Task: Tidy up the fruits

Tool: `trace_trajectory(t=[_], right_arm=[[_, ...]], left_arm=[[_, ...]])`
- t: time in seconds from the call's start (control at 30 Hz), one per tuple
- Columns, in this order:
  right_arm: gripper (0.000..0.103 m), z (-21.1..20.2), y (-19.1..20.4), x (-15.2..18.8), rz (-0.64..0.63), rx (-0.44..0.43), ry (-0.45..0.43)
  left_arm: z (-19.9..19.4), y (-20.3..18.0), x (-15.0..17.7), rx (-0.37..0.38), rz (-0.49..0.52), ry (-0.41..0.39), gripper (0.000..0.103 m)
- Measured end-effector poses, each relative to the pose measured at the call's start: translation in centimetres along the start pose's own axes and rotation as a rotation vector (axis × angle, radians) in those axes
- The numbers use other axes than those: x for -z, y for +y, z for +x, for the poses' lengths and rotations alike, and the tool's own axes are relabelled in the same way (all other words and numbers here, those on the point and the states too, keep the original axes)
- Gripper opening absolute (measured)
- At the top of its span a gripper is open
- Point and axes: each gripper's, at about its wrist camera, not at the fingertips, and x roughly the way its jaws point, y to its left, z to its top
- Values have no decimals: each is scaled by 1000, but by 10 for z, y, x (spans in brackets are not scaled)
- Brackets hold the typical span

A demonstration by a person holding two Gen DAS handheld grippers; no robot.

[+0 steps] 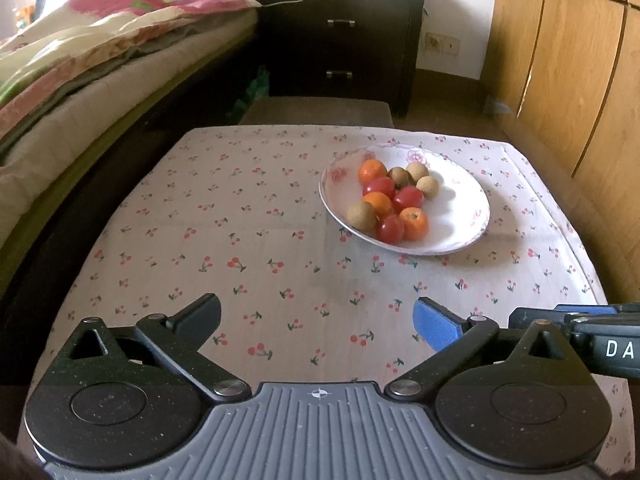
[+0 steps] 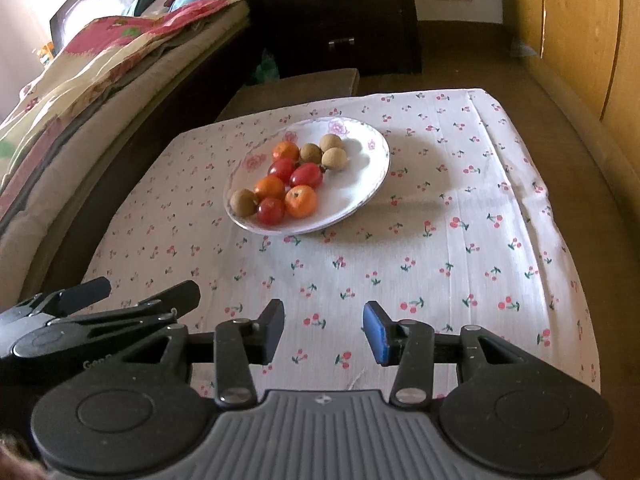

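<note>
Jaws apart; "DA" on right gripper (image 1: 576, 326)

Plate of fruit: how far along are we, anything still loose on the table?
Looks done: all ten fruits sit on the plate, oranges, red tomatoes and brown longans mixed in one cluster; none visible on the cherry-print cloth. In hand: nothing; the left gripper and right gripper are both open and empty. Left: sorting by kind, if required.
</note>
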Motion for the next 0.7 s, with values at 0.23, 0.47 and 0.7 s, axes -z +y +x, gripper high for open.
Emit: trace_trajectory(t=[0.23,0.47,0.7], right_arm=[[45,-6,3,10,-10,2,-1],[45,-10,3,13,-7,-3,-2],[45,-12,3,18,-9,-2,2]], left_arm=[[-5,0,7,10,-4,6,103],[-10,-1,11,20,6,8,103],[-16,-5,15,17,27,5,103]])
